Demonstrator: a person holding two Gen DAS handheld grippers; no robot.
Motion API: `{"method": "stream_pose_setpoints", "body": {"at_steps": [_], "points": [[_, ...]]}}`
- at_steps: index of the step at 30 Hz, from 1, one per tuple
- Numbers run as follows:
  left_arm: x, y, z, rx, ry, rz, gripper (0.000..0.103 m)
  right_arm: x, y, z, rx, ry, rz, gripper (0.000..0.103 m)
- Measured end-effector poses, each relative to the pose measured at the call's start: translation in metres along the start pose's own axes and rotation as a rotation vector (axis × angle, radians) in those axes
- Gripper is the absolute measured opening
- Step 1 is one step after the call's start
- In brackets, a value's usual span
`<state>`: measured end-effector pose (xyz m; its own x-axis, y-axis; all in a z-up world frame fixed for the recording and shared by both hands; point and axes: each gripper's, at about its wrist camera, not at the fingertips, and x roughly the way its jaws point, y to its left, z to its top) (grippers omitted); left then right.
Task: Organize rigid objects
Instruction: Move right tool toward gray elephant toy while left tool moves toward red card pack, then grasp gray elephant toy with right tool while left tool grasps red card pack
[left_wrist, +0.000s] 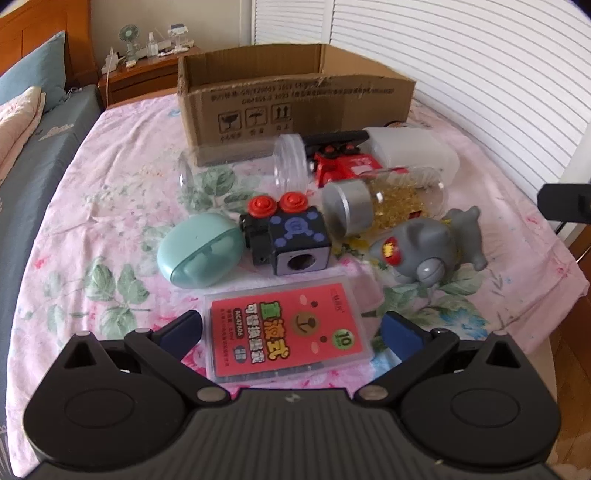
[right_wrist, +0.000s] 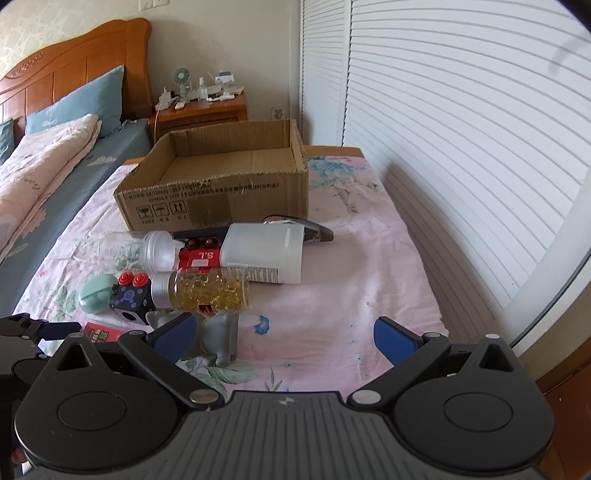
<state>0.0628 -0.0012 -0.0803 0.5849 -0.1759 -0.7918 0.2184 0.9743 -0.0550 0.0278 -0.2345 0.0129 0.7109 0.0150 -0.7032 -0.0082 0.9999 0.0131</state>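
The red card case (left_wrist: 290, 334) lies between the wide-open left gripper (left_wrist: 291, 330), ready for closing, while the right gripper (right_wrist: 286, 338) waits open and empty.

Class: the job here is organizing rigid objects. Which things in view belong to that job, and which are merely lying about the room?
Belong to the job: cardboard box; red card case; mint case; black cube toy; capsule bottle; grey toy; white container.

Just lying about: blue pillow; desk fan; nightstand.
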Motion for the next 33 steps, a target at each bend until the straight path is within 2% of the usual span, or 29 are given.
{"method": "stream_pose_setpoints", "body": {"at_steps": [2, 11, 16, 21, 25, 28, 30, 33], "points": [[0.0, 0.002, -0.002, 0.012, -0.015, 0.027, 0.102, 0.005, 0.0, 0.0, -0.017, 0.007, 0.005, 0.103], [-0.008, 0.029, -0.012, -0.015, -0.023, 0.055, 0.102, 0.029, 0.002, -0.008, -0.116, 0.058, 0.034, 0.103], [-0.007, 0.03, -0.009, -0.023, -0.006, 0.062, 0.103, 0.034, 0.007, -0.004, -0.108, 0.057, 0.114, 0.103], [-0.007, 0.031, -0.009, -0.029, -0.003, 0.068, 0.103, 0.039, 0.027, 0.01, -0.148, 0.023, 0.168, 0.103], [-0.008, 0.031, -0.011, -0.028, -0.014, 0.067, 0.103, 0.053, 0.047, 0.019, -0.187, 0.008, 0.178, 0.103], [-0.009, 0.031, -0.013, -0.023, -0.03, 0.065, 0.103, 0.065, 0.055, 0.02, -0.197, 0.015, 0.155, 0.103], [-0.009, 0.032, -0.014, -0.019, -0.033, 0.062, 0.103, 0.069, 0.055, 0.016, -0.193, 0.03, 0.146, 0.103], [-0.009, 0.032, -0.013, -0.014, -0.03, 0.057, 0.103, 0.065, 0.045, 0.008, -0.162, 0.052, 0.188, 0.103]]}}
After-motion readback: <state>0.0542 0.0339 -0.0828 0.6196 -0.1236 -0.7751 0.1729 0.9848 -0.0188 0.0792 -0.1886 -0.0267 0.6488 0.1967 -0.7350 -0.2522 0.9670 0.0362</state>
